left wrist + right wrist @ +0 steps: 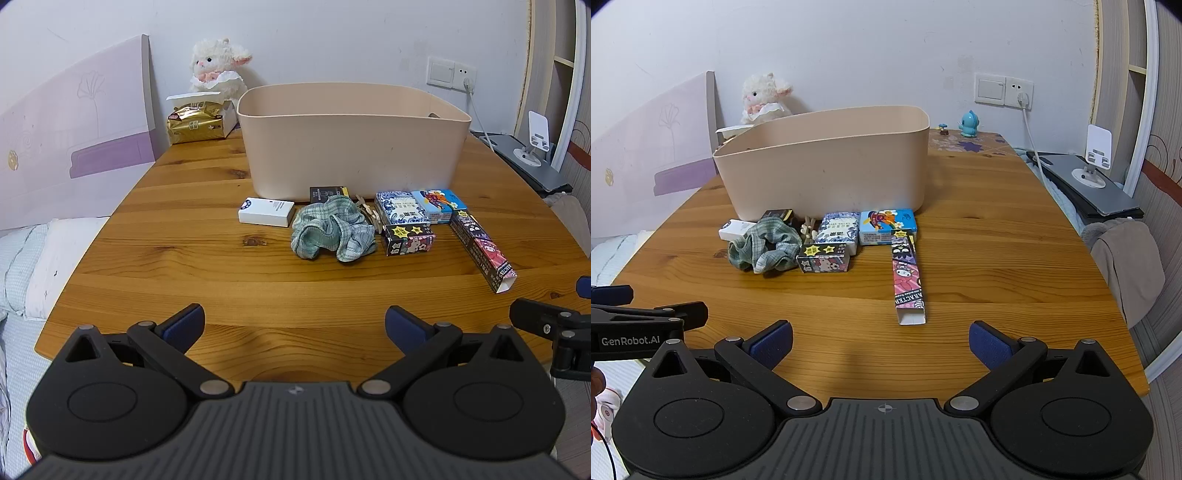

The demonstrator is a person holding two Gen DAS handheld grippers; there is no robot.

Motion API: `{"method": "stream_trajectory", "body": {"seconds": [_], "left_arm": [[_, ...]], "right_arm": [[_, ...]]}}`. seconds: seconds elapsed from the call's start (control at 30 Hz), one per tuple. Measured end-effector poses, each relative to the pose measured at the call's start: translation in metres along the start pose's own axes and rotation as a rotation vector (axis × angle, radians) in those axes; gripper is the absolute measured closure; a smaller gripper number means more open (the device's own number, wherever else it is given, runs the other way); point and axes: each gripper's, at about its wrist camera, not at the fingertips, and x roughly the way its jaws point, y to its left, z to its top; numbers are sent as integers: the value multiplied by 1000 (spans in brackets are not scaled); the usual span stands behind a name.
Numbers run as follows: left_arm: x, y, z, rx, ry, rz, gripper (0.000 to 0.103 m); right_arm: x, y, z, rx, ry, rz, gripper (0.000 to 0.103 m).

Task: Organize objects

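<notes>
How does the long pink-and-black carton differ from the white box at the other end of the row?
The long carton is slim, with busy cartoon print; the white box is squat and plain apart from a small dark logo. The long carton points away from the beige bin, its near end flap open; the white box lies crosswise, close to the bin, closed. Both lie flat on the wooden table, untouched.

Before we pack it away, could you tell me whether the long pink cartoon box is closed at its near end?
Open: the long pink box lies flat on the table, and its near end shows a hollow white inside.
</notes>
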Motion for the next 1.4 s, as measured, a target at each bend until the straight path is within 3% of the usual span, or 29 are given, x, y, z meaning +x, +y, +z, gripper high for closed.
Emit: {"method": "stream_trajectory", "body": {"seconds": [1.4], "left_arm": [[5,4,-3,-13,8,5,0]], "right_arm": [[-2,-5,-1,-25,-7,-24,0]]}}
